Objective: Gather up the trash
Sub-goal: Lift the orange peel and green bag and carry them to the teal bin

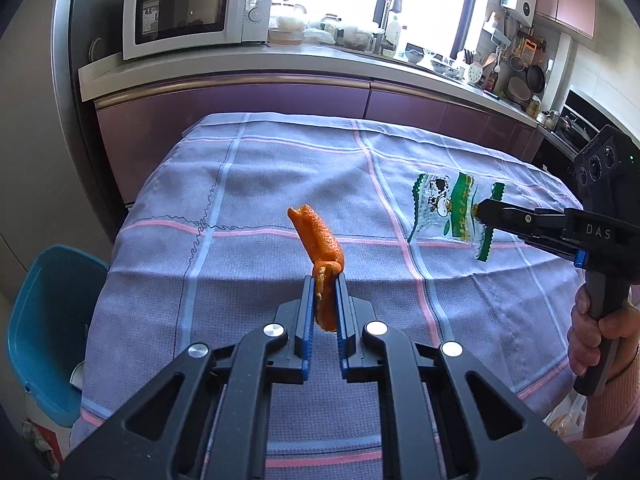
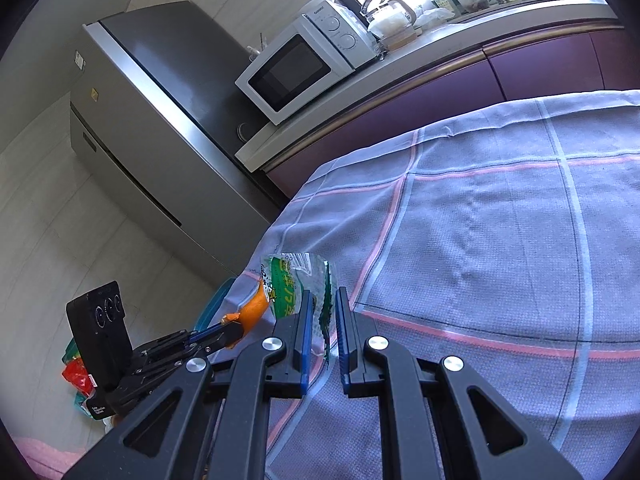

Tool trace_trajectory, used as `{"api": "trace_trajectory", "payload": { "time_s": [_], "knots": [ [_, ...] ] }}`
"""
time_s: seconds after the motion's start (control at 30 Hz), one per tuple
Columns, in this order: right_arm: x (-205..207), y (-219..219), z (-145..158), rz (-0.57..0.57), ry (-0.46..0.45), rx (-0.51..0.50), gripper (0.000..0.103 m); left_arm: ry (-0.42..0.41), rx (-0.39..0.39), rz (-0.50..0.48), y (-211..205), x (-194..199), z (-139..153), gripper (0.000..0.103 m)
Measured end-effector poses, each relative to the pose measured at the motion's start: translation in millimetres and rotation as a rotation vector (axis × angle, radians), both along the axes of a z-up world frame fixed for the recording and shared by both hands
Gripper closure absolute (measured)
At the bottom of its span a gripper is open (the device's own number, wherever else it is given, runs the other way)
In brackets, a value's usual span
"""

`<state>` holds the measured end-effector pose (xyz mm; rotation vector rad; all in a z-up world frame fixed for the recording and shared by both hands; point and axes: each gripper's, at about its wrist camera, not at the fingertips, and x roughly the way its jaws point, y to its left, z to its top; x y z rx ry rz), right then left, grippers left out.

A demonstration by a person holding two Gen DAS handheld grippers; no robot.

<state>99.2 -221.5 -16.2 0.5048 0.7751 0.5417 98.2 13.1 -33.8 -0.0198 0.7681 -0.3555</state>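
Note:
My left gripper (image 1: pixel 324 280) is shut on a strip of orange peel (image 1: pixel 320 240), which sticks up from between the blue pads above the checked tablecloth (image 1: pixel 248 208). My right gripper (image 2: pixel 323 296) is shut on the edge of a clear plastic wrapper with green print (image 2: pixel 296 276). In the left wrist view that wrapper (image 1: pixel 448 208) hangs from the right gripper (image 1: pixel 480 210) at the right, above the cloth. The right wrist view shows the left gripper (image 2: pixel 230 322) low at the left with the peel (image 2: pixel 254 308), beside the table's left edge.
A blue bin (image 1: pixel 44 332) stands on the floor off the table's left side. Beyond the table runs a counter with purple cabinets (image 1: pixel 240 108) and a microwave (image 1: pixel 192 12). A grey fridge (image 2: pixel 152 120) stands at the left. A hand (image 1: pixel 596 332) holds the right gripper's grip.

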Motion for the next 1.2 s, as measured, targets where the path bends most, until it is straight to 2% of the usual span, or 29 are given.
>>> {"api": "trace_trajectory", "payload": {
  "time_s": [1.2],
  "knots": [
    [4, 56, -1, 0.118, 0.010, 0.011, 0.093, -0.039, -0.002, 0.101, 52, -31, 15, 0.093]
  ]
}}
